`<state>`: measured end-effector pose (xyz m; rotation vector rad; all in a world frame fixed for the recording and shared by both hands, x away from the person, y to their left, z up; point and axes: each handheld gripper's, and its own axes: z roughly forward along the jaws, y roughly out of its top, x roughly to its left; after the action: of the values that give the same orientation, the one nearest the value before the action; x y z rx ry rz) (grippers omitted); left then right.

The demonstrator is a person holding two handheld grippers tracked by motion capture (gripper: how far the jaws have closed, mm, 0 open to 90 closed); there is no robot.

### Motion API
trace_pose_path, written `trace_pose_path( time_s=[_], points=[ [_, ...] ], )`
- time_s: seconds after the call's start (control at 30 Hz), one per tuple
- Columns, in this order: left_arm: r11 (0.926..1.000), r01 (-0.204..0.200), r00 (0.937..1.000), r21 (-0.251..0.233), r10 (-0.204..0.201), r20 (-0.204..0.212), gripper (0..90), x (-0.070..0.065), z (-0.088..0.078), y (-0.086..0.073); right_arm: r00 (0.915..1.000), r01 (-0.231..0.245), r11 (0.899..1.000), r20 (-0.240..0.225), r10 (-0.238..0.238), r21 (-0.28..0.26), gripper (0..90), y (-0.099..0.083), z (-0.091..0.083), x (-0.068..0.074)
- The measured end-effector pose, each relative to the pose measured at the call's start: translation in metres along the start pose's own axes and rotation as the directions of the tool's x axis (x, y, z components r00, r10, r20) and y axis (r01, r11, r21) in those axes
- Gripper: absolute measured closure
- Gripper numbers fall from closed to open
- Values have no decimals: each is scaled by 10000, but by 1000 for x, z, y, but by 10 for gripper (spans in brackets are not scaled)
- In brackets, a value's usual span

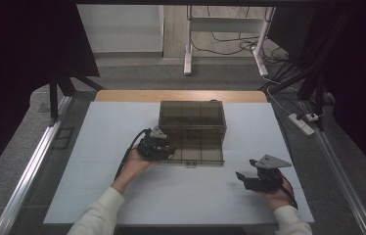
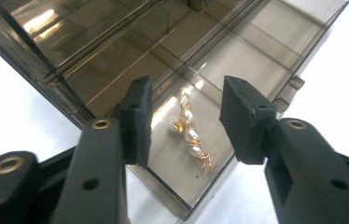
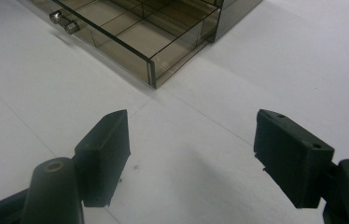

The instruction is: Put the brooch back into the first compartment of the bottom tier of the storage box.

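In the high view, a smoky transparent box (image 1: 192,120) sits at the centre of the white table (image 1: 98,147), its drawer (image 1: 198,152) pulled out toward the bottom of the frame. The left gripper (image 1: 164,149) hangs at the drawer's left end; the right gripper (image 1: 243,177) rests at lower right, well apart from the box.

In the left gripper view, the jaws stand apart over a drawer compartment, gripping nothing. Between them, lower down, lies a pearl and gold-wire piece (image 2: 190,135), probably a hair clip, on the compartment floor.

In the right gripper view, the jaws gape wide above bare table, holding nothing. The drawer's corner and its knob (image 3: 64,22) lie at upper left.
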<state>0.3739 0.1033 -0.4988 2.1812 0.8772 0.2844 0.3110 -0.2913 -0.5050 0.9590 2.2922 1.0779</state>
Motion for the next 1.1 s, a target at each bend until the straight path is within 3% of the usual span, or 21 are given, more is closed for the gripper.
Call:
trace_pose_path(
  time_s=[0.5,0.73,1.0,1.1],
  points=[
    [9999,-19,9974,-149,30,718,377,-1,-6,0,10000,-66,9999,-56,66,-80,269,1,1,-1],
    [9999,-30,9969,-98,38,787,354,-3,-7,-2,9999,-78,9999,-110,77,-65,269,1,2,-1],
    [9995,220,9962,-223,-200,848,336,-2,-14,-4,9999,-105,9999,-99,105,-20,269,-1,1,0],
    [9996,67,9965,-266,-45,835,331,-7,-18,-3,9999,-78,10000,-96,78,-50,269,-1,0,0]
  ],
)
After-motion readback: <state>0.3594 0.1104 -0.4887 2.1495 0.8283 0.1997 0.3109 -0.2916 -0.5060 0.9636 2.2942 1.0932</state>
